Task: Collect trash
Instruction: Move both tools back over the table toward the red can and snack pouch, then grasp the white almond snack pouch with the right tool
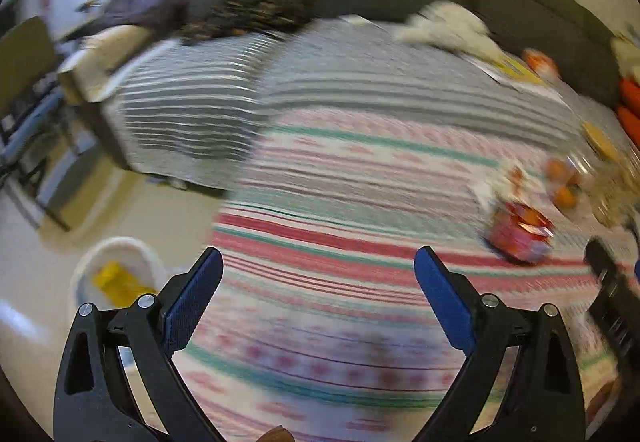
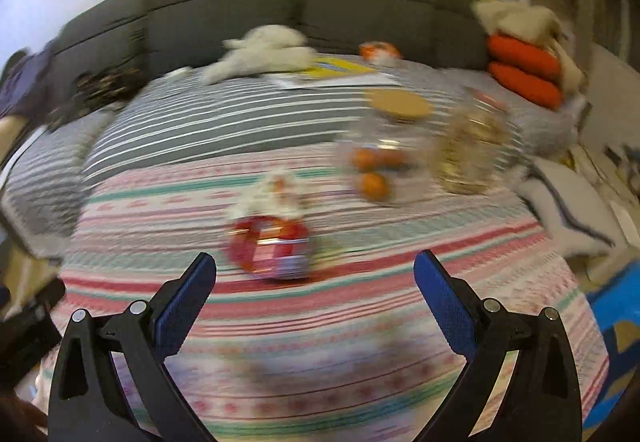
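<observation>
1. The left hand-held gripper (image 1: pixel 316 262) hovers over the striped blanket (image 1: pixel 320 242) with its jaws spread wide and nothing between them.
2. The right hand-held gripper (image 2: pixel 315 268) is likewise spread and empty.
3. A crumpled red wrapper (image 2: pixel 272 246) lies on the blanket, just ahead of the right hand-held gripper's left finger; both views are motion-blurred.
4. A white basket (image 1: pixel 116 270) stands on the floor, holding a yellow item (image 1: pixel 116 282).
5. 2 clear jars (image 2: pixel 392 145) stand beyond the wrapper.
</observation>
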The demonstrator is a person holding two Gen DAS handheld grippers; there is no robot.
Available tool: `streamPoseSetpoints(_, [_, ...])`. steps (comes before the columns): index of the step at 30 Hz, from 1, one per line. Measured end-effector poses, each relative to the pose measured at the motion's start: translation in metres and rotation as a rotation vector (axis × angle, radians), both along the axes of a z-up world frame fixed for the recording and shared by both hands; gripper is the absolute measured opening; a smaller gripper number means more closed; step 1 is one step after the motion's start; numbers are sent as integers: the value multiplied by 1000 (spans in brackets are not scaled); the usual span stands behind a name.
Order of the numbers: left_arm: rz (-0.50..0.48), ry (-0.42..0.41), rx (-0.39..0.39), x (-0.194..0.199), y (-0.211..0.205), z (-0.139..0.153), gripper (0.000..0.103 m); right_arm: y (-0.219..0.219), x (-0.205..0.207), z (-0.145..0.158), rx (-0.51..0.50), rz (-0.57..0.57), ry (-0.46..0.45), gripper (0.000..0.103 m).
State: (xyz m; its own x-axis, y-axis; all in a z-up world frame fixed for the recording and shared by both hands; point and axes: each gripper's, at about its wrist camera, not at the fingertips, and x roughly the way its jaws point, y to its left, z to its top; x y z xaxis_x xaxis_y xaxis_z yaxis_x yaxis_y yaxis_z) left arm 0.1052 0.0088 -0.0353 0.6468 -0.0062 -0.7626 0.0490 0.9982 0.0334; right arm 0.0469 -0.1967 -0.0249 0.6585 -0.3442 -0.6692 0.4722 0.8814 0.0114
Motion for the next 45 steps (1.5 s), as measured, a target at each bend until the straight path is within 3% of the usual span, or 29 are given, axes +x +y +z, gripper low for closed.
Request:
streamPoseSetpoints(3, [-67,69,-43,8,-38,-21,92,-46,-10,4,46,-96,-15,96])
streamPoseSetpoints(7, [-54,159,-121,27,-84,-43,92,-100,-25,7,142,-204,-40,96])
streamPoseSetpoints(11, [67,227,-259,51,-124,-49,92,-123,-28,9,214,-217,-48,96])
streamPoseSetpoints(15, [267,271,-300,76,-146,-55,95,-134,-28,12,268,-222,-63,96])
streamPoseSetpoints(19, [416,387,-335,98,-154,-78,95,-147,-29,11,326,-237,-64,96])
streamPoseSetpoints(20, [420,419,-357,102,-156,-86,92,-149,-27,9,339,-236,-60,96])
streamPoseSetpoints(21, [402,434,-368,104,-157,-89,79,-151,-25,7,354,-235,-55,96])
streamPoseSetpoints(22, [363,443,-358,104,-161,-91,76,-151,-22,5,370,-234,-50,96])
streamPoseSetpoints(25, [221,402,-319,96,-164,-85,71,-149,-13,0,375,-221,-34,96])
streamPoseSetpoints(29, [90,367,-323,69,-130,-78,71,-137,2,-11,350,-190,8,96])
streamPoseSetpoints(32, [20,278,-223,39,-82,-64,71,-118,22,-24,323,-132,62,96])
streamPoseSetpoints(35, [10,192,-155,16,-38,-46,71,-89,49,-44,336,-47,126,96])
streamPoseSetpoints(37, [18,151,-152,9,-18,-35,71,-71,70,-61,391,-27,162,96])
streamPoseSetpoints(41, [58,104,-199,5,25,-19,71,-50,120,-84,482,-111,182,96])
streamPoseSetpoints(43, [70,102,-246,9,34,-11,71,-44,147,-92,468,-163,191,96])
streamPoseSetpoints(45, [91,58,-211,11,43,-3,71,-40,169,-98,438,-208,207,96])
